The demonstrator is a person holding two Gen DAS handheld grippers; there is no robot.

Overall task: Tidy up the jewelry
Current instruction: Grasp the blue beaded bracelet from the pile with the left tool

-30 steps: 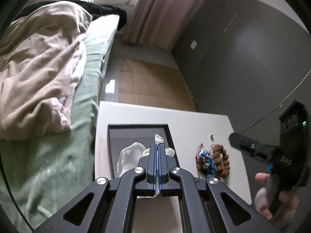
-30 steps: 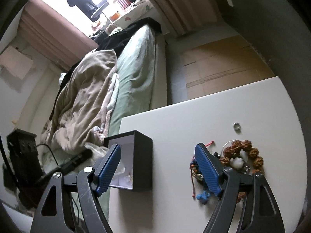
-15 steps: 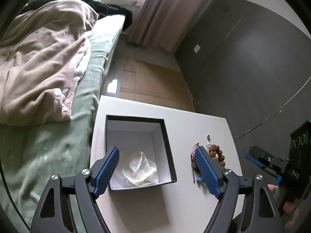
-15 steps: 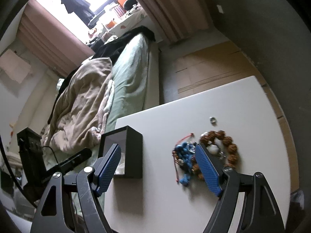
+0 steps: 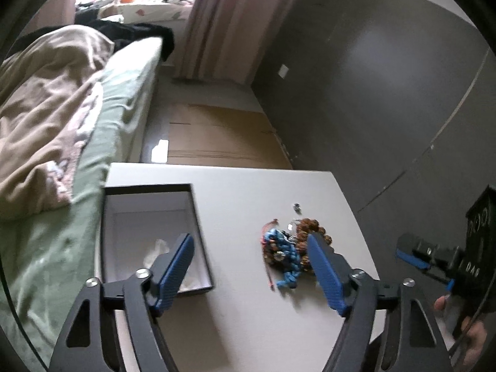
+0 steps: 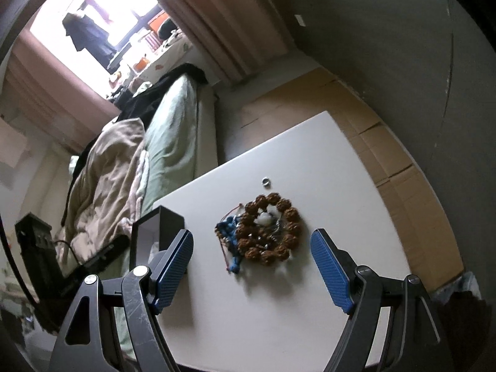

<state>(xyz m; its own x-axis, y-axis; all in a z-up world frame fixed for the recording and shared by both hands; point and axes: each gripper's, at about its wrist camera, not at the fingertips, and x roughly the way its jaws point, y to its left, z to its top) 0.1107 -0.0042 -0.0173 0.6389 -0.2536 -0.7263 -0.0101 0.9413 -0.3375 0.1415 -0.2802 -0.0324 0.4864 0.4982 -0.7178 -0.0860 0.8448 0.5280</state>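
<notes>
The left gripper (image 5: 249, 271) is hovering over the white table (image 5: 248, 325) with its fingers spread wide and gripping nothing, and the right gripper (image 6: 251, 274) is doing the same, its fingers likewise spread and empty. I judge both are being held open and raised so either one can drop onto the next piece.

The jewelry pile (image 6: 260, 232) is lying on the table ahead of the right gripper's fingers, roughly centred in the gap between them: a brown beaded bracelet (image 6: 280, 228) is ringing a pale white piece, with a blue cord tangle (image 6: 231, 232) touching its left edge. In the left view the same pile (image 5: 285, 251) is sitting just inside the right-hand finger, which is covering part of the brown beads. A small ring (image 6: 266, 181) is lying apart, beyond the pile.

The black box (image 5: 148, 235) is standing open, its near corner hidden behind the left gripper's left-hand finger (image 5: 175, 271). Inside, a crumpled white tissue or pouch (image 5: 159, 248) is resting on the pale lining; whether it is wrapping jewelry cannot be told. Placed beside the pile, the box is probably serving as the destination
</notes>
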